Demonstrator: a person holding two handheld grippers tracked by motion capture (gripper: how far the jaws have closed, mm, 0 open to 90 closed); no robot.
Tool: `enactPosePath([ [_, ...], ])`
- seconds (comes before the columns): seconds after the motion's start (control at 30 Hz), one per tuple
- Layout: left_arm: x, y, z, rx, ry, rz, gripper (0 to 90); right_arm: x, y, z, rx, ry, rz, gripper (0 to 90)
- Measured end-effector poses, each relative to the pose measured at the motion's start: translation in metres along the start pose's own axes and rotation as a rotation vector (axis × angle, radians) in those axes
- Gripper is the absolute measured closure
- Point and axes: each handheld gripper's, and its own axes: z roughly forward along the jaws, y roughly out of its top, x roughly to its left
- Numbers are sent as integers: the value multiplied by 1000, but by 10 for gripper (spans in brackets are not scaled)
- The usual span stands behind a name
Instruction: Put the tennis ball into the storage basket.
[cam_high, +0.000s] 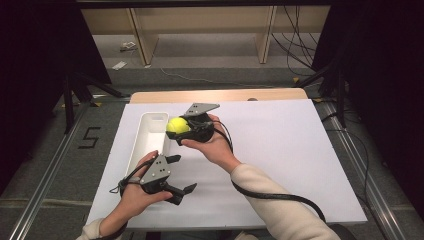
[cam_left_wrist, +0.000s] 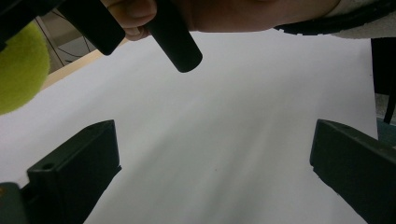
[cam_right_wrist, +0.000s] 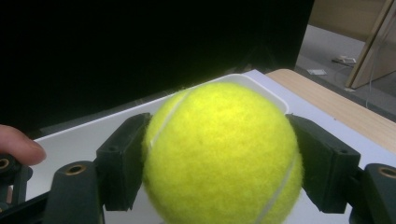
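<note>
Right gripper (cam_high: 176, 131), clamped on a yellow tennis ball (cam_high: 177, 125), one black jaw pressed flat against each side of it, as seen up close in the right gripper view (cam_right_wrist: 219, 154). Held up off the table by the right hand (cam_high: 212, 145), right at the near right edge of a long white tray (cam_high: 150, 120), ball over that rim rather than down inside. Hard to say whether touching the tray or just above it. Left gripper (cam_high: 181, 174) nearer the person, jaws spread wide apart with nothing between them, just bare white sheet (cam_left_wrist: 224, 140) in the gap in the left gripper view. Gripped by the left hand (cam_high: 132, 192), close to the near end of the tray and a bit to its right. Grey three-cornered plate on top of each gripper. White sheet covering most of a light wooden table (cam_high: 215, 94), wood strip showing along the far edge. Black cable (cam_high: 280, 196) trailing over the cream sleeve (cam_high: 280, 210) of the right arm.
</note>
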Motion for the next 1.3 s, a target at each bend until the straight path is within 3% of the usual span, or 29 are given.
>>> enactPosePath([
  [1.3,0,1,0,-3,-3,1,10,7,13,14,2,20,-16,266],
])
